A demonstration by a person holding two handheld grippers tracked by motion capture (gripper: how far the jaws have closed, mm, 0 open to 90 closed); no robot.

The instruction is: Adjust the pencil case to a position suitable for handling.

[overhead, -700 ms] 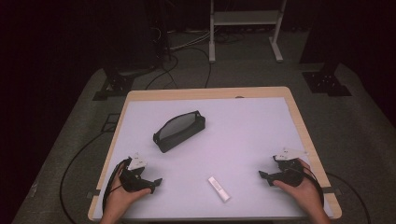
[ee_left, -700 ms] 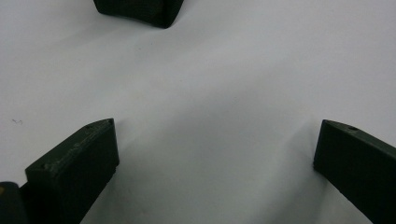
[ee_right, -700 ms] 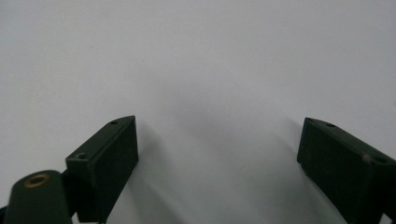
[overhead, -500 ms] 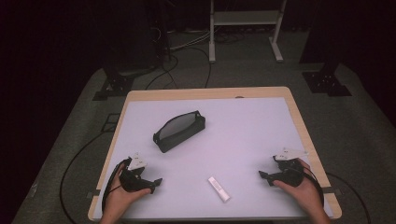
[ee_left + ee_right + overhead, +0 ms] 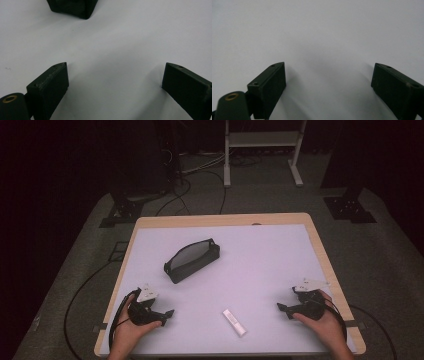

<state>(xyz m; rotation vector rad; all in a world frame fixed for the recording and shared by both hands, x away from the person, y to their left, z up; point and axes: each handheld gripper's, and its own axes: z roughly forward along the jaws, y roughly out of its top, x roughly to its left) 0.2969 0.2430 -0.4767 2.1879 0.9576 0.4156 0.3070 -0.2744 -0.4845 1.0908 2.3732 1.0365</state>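
Barely begun: both grippers wait, pouch and stick untouched

So far nothing on the table (image 5: 260, 245) looks handled. The left gripper (image 5: 167, 314) rests near the front left corner, held in the person's left hand (image 5: 131, 330), and the left gripper view shows its jaws spread wide with only bare white surface between them. The right gripper (image 5: 281, 308) sits near the front right edge in the right hand (image 5: 325, 322); the right gripper view shows its jaws equally wide apart and holding nothing.

The dark pouch (image 5: 192, 260) lies left of the table's middle, set at a slant, well apart from both grippers; its near end peeks in at the top of the left gripper view (image 5: 72, 7). Whether its zip is open or shut is too small to tell. The small white stick (image 5: 234, 322) lies flat near the front edge, between the two grippers and touching neither.

Judging from this, all the work is left: the likely job is to pick up the stick and bring it to the pouch, and no grasp has yet been made.
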